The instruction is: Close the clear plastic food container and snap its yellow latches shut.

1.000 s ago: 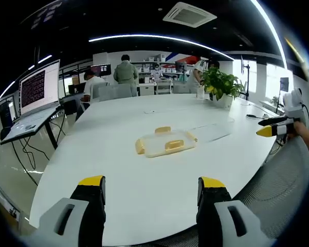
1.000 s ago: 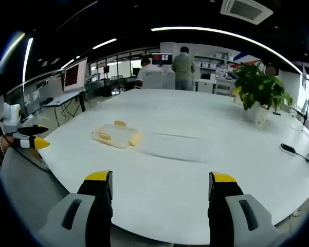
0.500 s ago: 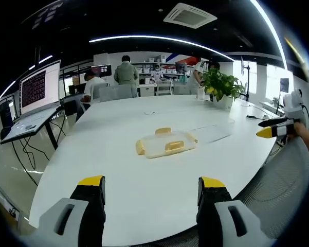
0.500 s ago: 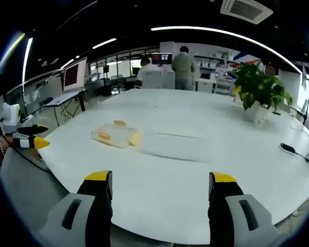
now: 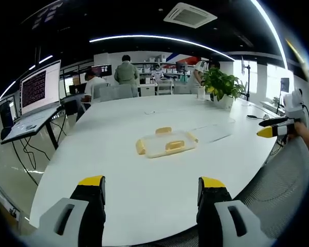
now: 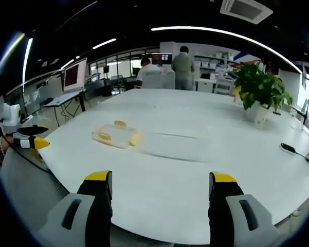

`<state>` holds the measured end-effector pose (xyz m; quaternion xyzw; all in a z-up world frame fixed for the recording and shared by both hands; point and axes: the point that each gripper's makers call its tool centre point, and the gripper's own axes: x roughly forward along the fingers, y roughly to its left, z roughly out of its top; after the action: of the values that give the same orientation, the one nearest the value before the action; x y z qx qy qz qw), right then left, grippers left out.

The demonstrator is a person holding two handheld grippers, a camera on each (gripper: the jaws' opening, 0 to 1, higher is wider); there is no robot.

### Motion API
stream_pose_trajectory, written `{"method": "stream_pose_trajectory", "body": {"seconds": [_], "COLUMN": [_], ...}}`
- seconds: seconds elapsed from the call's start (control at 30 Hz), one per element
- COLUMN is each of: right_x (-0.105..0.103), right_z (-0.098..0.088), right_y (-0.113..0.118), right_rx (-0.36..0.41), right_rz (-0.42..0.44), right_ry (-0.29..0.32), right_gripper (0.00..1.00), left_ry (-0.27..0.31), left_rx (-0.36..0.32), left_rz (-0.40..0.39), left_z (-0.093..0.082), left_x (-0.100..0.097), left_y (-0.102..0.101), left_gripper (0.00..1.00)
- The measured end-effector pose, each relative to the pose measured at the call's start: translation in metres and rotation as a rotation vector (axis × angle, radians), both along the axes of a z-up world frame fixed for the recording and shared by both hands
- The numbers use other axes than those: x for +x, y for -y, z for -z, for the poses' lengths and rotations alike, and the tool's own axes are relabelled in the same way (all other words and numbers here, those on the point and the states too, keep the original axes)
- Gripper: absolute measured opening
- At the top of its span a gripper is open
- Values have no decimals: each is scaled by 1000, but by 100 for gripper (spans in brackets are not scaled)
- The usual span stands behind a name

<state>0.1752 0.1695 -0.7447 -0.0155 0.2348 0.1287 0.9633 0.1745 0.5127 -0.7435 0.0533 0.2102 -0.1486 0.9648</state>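
The clear plastic container (image 5: 166, 144) with yellow latches lies mid-table, well beyond my left gripper (image 5: 152, 182), whose jaws stand open with nothing between them. A clear flat lid (image 5: 212, 131) rests on the table just right of the container. In the right gripper view the container (image 6: 115, 135) sits far left of centre, the lid (image 6: 176, 144) beside it. My right gripper (image 6: 162, 178) is open and empty above the table's near edge. Each gripper is visible in the other's view: the right gripper (image 5: 271, 126) off the table's right side, the left gripper (image 6: 40, 136) off its left side.
The big white oval table (image 5: 118, 170) carries a potted plant (image 5: 221, 85) at the far right, also plant (image 6: 259, 87). A laptop on a stand (image 5: 38, 90) is at left. A black cable end (image 6: 288, 148) lies on the table. People stand at desks behind.
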Motion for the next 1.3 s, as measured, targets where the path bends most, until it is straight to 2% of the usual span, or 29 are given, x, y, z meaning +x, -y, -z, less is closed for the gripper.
{"method": "stream_pose_trajectory", "body": {"seconds": [0.9, 0.97, 1.1, 1.2, 1.3], "right_x": [-2, -2, -4, -6, -5], "right_z": [3, 4, 6, 13, 14], "right_y": [-2, -5, -10, -16, -19], "right_rx": [19, 16, 2, -2, -19], "right_rz": [-8, -21, -54, -98, -127], "right_ry": [-29, -34, -54, -110, -123], "right_gripper": [76, 76, 77, 78, 79], "left_ry": [-20, -6, -21, -54, -56], "left_rx": [3, -10, -8, 1, -17], "left_rz": [11, 19, 30, 56, 56], "left_z": [3, 0, 2, 5, 1], "left_x": [-1, -1, -2, -3, 2], "left_y": [1, 3, 5, 9, 6], "left_gripper": [70, 71, 74, 77, 83]}}
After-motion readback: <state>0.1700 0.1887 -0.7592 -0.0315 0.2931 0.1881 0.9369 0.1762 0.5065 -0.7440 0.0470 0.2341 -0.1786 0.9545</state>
